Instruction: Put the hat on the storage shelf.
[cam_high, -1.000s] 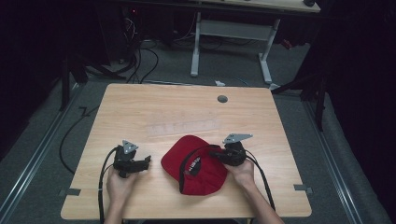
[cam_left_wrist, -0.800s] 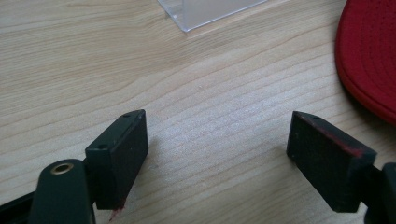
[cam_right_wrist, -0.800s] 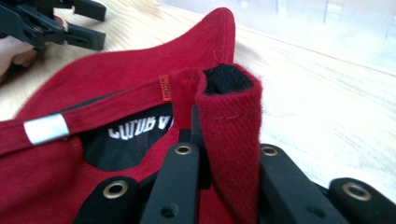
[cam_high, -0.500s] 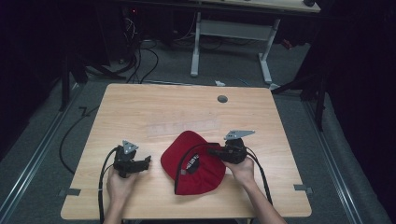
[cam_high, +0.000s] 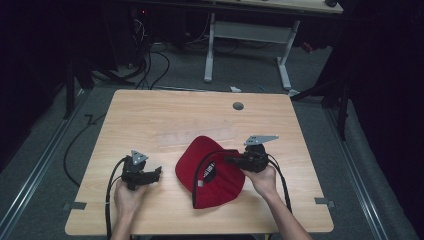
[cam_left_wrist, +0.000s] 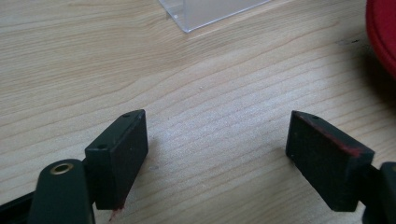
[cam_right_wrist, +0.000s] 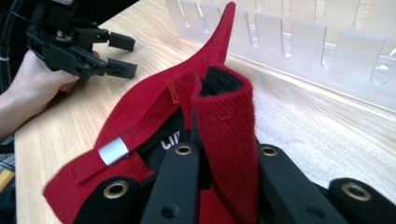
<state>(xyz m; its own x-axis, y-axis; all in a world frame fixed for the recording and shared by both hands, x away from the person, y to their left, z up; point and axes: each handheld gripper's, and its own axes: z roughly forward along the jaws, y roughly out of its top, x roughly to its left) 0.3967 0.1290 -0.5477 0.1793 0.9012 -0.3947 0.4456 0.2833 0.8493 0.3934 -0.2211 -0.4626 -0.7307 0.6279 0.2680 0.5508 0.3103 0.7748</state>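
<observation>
Two grippers working over wooden table (cam_high: 150, 120). Red cap (cam_high: 210, 172) lying near table's front edge, right of centre, underside partly turned up. Right gripper (cam_high: 231, 160) pinching cap's folded rear edge, jaws pressed tight on red fabric (cam_right_wrist: 224, 140); metal strap clasp (cam_right_wrist: 113, 151) showing beside them. Left gripper (cam_high: 157, 172) hovering left of cap, apart from it, jaws spread wide over bare wood (cam_left_wrist: 215, 154), gripping nothing. Clear plastic rack (cam_high: 195, 137) lying just behind cap.
</observation>
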